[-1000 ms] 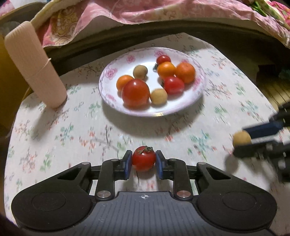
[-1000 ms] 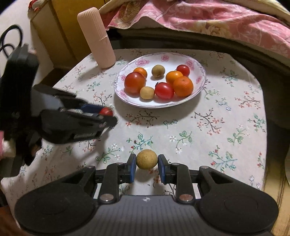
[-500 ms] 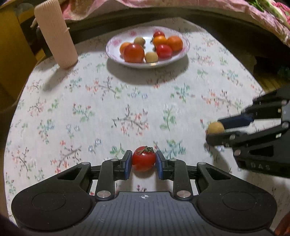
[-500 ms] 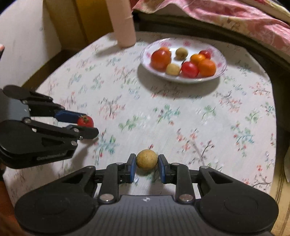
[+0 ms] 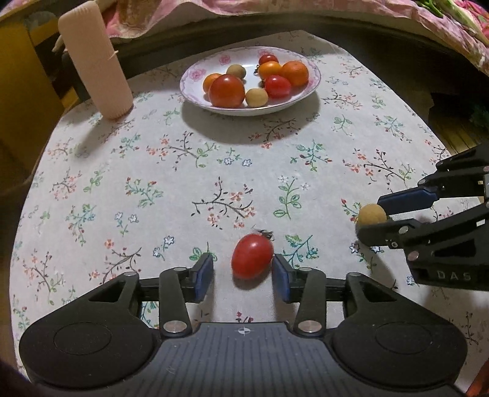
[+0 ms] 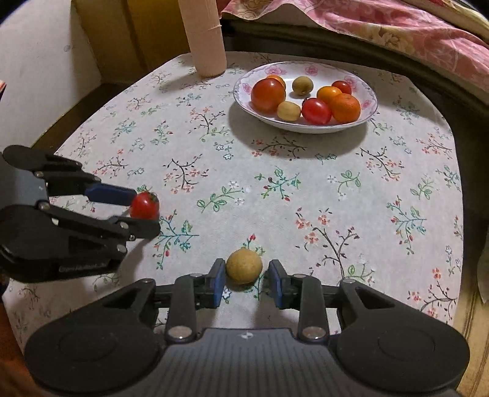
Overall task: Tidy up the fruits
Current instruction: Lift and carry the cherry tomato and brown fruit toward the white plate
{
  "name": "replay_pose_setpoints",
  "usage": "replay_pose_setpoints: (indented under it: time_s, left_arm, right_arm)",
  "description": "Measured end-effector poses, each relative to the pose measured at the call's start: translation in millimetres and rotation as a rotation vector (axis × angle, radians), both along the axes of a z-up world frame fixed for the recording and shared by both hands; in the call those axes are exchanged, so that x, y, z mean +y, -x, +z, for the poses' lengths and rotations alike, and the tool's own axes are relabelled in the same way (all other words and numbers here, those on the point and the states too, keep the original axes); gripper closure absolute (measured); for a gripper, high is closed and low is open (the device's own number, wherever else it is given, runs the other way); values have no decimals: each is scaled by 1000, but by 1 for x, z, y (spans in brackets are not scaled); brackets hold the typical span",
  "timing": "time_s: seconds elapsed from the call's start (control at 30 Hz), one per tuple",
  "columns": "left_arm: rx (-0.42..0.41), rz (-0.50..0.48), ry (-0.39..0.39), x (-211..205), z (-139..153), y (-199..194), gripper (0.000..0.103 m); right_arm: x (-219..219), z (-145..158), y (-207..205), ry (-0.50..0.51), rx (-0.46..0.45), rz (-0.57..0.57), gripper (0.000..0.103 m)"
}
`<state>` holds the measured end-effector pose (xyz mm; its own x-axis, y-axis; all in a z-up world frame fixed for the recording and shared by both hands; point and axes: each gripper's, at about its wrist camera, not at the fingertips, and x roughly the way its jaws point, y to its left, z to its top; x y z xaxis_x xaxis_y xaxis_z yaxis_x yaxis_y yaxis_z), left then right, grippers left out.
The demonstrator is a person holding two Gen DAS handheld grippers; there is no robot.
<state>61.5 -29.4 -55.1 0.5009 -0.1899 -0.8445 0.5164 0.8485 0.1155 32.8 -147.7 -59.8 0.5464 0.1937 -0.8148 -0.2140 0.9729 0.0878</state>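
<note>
My left gripper (image 5: 243, 273) is open; a small red cherry tomato (image 5: 252, 256) lies on the floral cloth between its fingers, touching neither pad clearly. My right gripper (image 6: 246, 279) is open around a small tan round fruit (image 6: 244, 266) resting on the cloth. The tomato also shows in the right wrist view (image 6: 144, 206) and the tan fruit in the left wrist view (image 5: 372, 214). A white floral plate (image 5: 311, 82) at the far side holds several tomatoes, oranges and tan fruits.
A tall pink ribbed cylinder (image 5: 94, 61) stands on the table's far left, next to the plate. A pink patterned blanket (image 6: 366, 27) lies behind the table. The table edge (image 6: 470, 274) drops off to the right.
Both grippers came down to the near part of the table and opened. The cherry tomato and the tan fruit were let go and now lie on the cloth.
</note>
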Motion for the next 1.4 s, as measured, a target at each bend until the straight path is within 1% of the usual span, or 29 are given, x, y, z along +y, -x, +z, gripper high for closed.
replay_pose_setpoints:
  time_s: [0.1, 0.2, 0.3, 0.4, 0.5, 0.53, 0.6, 0.73, 0.87, 0.97, 1.2, 1.4]
  left_arm:
    - [-5, -13, -4, -4, 0, 1, 48]
    - [-16, -29, -22, -10, -2, 1, 48]
    - [-14, -35, -41, -14, -3, 0, 54]
    - [-21, -27, -58, -15, -2, -2, 65]
    - [-9, -4, -44, -13, -2, -5, 66]
    - [-12, -3, -51, -14, -1, -5, 67]
    - [-24, 5, -55, -16, 1, -3, 67]
    - [-28, 20, -25, -16, 12, 3, 67]
    - [-28, 18, 9, -18, 27, 5, 67]
    - [-43, -8, 56, -22, 37, 1, 66]
    - [-64, -30, 122, -29, 52, -28, 66]
    - [-62, -4, 167, -29, 58, -61, 66]
  right_arm:
    - [2, 0, 2, 8, -5, 4, 70]
    - [5, -1, 3, 20, -13, 16, 70]
    - [7, 0, 2, 23, -8, 23, 70]
    - [7, -1, 1, 32, -6, 21, 70]
    - [6, 0, 0, 20, 1, 19, 71]
    - [4, 0, -2, 6, 8, 17, 76]
    - [3, 1, -3, -9, 20, 13, 75]
    - [1, 5, -2, -16, 10, 17, 76]
    - [-6, 21, 1, -35, -29, -1, 76]
    - [-13, 36, -2, -53, -61, -28, 76]
    - [-17, 56, -28, -73, -85, -84, 75]
    - [-29, 71, -56, -92, -101, -110, 75]
